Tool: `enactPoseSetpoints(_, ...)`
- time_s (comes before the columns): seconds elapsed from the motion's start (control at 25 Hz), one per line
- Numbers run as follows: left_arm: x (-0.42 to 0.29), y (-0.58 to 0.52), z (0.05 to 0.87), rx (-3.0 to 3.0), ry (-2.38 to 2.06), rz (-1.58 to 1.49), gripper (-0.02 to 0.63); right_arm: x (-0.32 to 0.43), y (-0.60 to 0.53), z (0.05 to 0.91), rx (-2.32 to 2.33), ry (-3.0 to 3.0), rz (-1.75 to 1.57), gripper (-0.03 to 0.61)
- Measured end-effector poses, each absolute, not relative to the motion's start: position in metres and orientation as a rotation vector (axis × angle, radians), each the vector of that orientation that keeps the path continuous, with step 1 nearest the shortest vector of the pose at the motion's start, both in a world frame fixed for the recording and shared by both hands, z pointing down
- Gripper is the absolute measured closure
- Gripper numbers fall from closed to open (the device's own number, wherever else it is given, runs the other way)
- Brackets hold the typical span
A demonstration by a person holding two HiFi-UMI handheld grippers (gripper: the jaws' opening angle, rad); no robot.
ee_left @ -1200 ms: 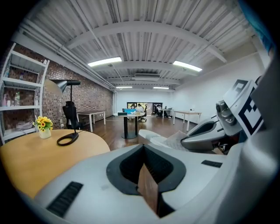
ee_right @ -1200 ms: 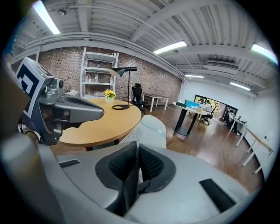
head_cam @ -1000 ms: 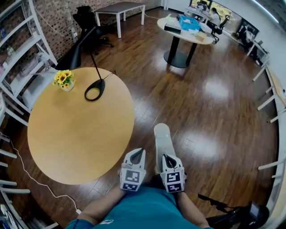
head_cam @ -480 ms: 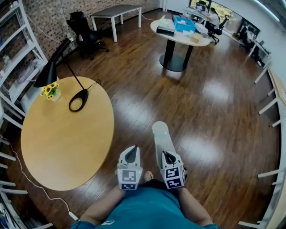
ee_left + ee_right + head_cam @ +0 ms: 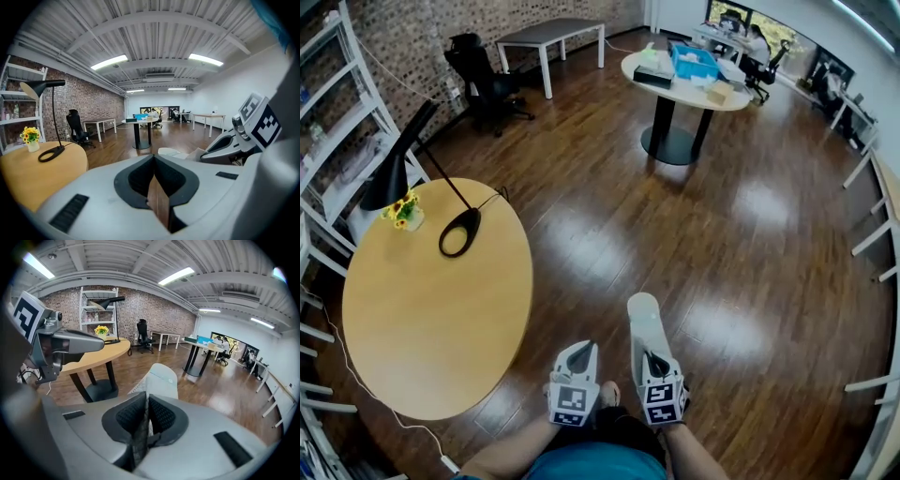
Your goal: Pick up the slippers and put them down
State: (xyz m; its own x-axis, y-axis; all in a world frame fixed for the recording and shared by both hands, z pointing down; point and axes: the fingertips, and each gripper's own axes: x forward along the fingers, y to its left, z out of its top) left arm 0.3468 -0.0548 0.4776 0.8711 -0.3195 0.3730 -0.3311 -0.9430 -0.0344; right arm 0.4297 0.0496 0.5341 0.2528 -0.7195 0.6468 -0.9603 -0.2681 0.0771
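Compared with one second ago, the round light-wood tabletop (image 5: 431, 319) lies further to the left in the head view. Both grippers sit lower in the picture, and the slipper has stayed in the right one. Both forearms reach forward from the bottom edge, side by side and close to the body. The grippers are tilted down toward the dark brown wooden floor (image 5: 741, 234).

The right gripper (image 5: 653, 359) has its jaws clamped on one end of the pale grey slipper (image 5: 642, 319). The slipper sticks out forward, in the air above the floor. The left gripper (image 5: 578, 354) has its jaws together with nothing between them.

The tabletop's curved edge is near the left gripper, on its left side. Ahead and to the right the floor is wide and open, up to the white round table on a black pedestal (image 5: 680, 80).
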Motion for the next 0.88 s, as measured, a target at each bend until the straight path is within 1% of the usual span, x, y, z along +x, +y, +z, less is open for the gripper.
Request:
enactPoseSetpoints(0.2,0.386,-0.057,0.530,3.009,-0.449,0.621,0.609,0.461,0.044,0.579,2.086,-1.497,0.724,0.551)
enactPoseSetpoints(0.36,0.410,-0.057,0.585,3.031,-0.413,0.636,0.609,0.477,0.044,0.634,2.096,-1.483,0.733,0.549)
enactPoseSetpoints(0.68,0.441,-0.074,0.666,3.051,-0.361,0.639,0.609,0.515,0.047,0.707,2.141,-1.415,0.710,0.549)
enactPoseSetpoints(0.88,0.438,-0.077,0.735,3.058,-0.339,0.645,0.609,0.521,0.053,0.791,2.123,-1.384,0.740,0.549)
